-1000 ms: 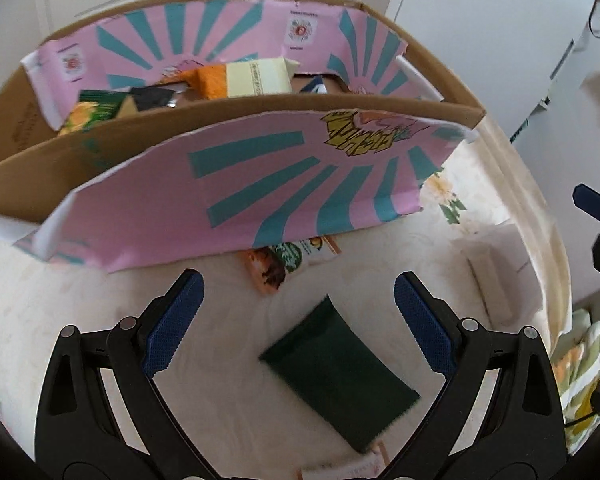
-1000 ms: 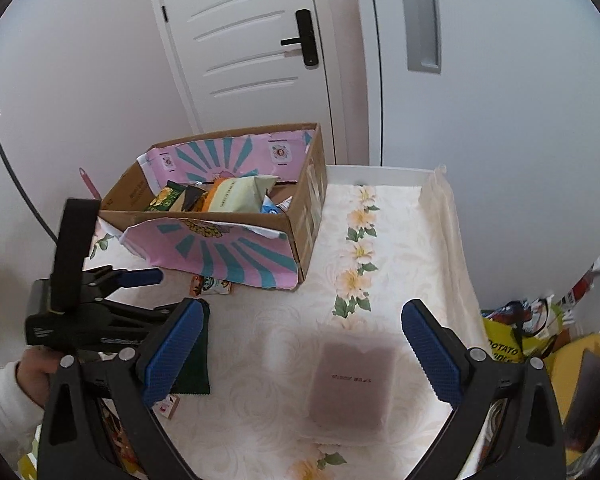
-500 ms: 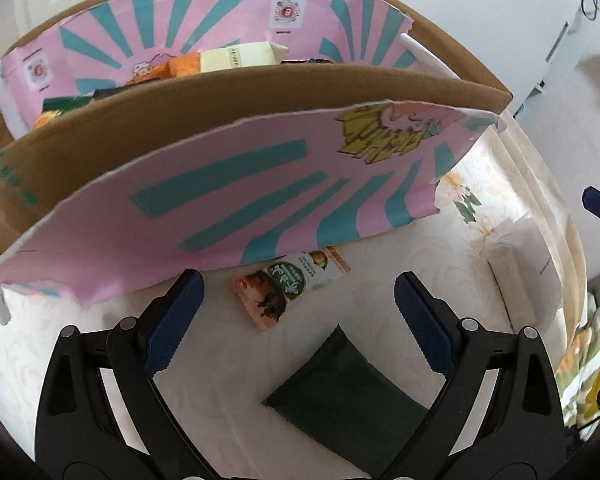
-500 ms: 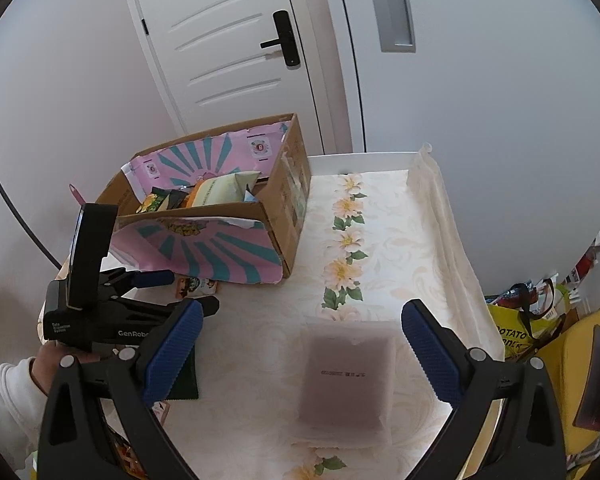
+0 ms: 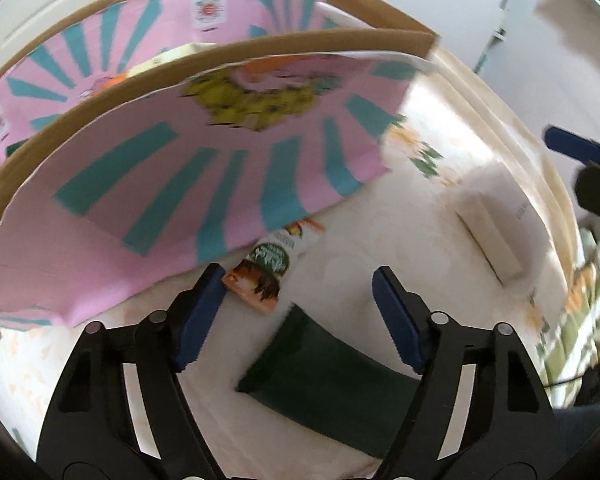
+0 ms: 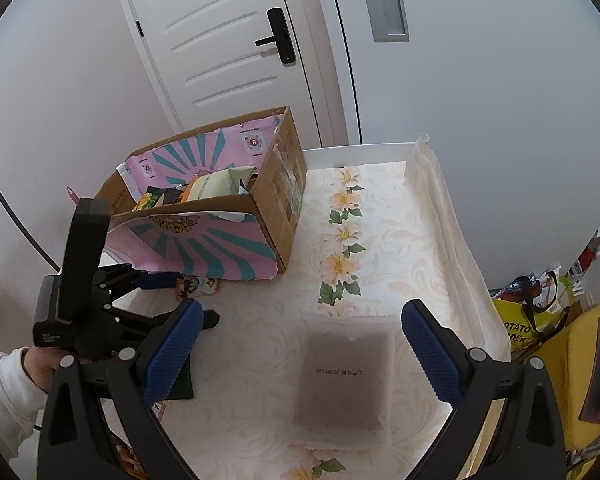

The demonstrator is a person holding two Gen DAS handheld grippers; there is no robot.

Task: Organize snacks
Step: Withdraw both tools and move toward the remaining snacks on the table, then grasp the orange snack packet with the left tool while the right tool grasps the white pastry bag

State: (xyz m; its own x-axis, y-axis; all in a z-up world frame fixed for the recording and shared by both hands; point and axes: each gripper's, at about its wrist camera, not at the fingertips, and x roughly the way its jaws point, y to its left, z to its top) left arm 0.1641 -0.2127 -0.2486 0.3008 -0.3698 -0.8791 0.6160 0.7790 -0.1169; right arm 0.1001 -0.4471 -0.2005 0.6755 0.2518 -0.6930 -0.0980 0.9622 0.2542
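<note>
A cardboard box (image 6: 284, 200) with a pink and teal liner (image 5: 204, 176) holds several snack packs. An orange snack packet (image 5: 266, 274) lies on the table, partly under the box's hanging front flap. A dark green pouch (image 5: 332, 376) lies nearer. My left gripper (image 5: 296, 312) is open and empty, its fingertips either side of the orange packet's near end; it also shows in the right wrist view (image 6: 180, 300). My right gripper (image 6: 300, 344) is open and empty above a frosted white packet (image 6: 344, 376), which also shows in the left wrist view (image 5: 488, 236).
The table (image 6: 380, 240) has a cream floral cloth. A white door (image 6: 228, 48) and grey wall stand behind the box. Yellow bags (image 6: 540, 328) sit beyond the table's right edge.
My left gripper has moved forward and down toward the box flap, so the orange packet now lies between its fingertips and the green pouch sits under the jaws. The right gripper has held its place.
</note>
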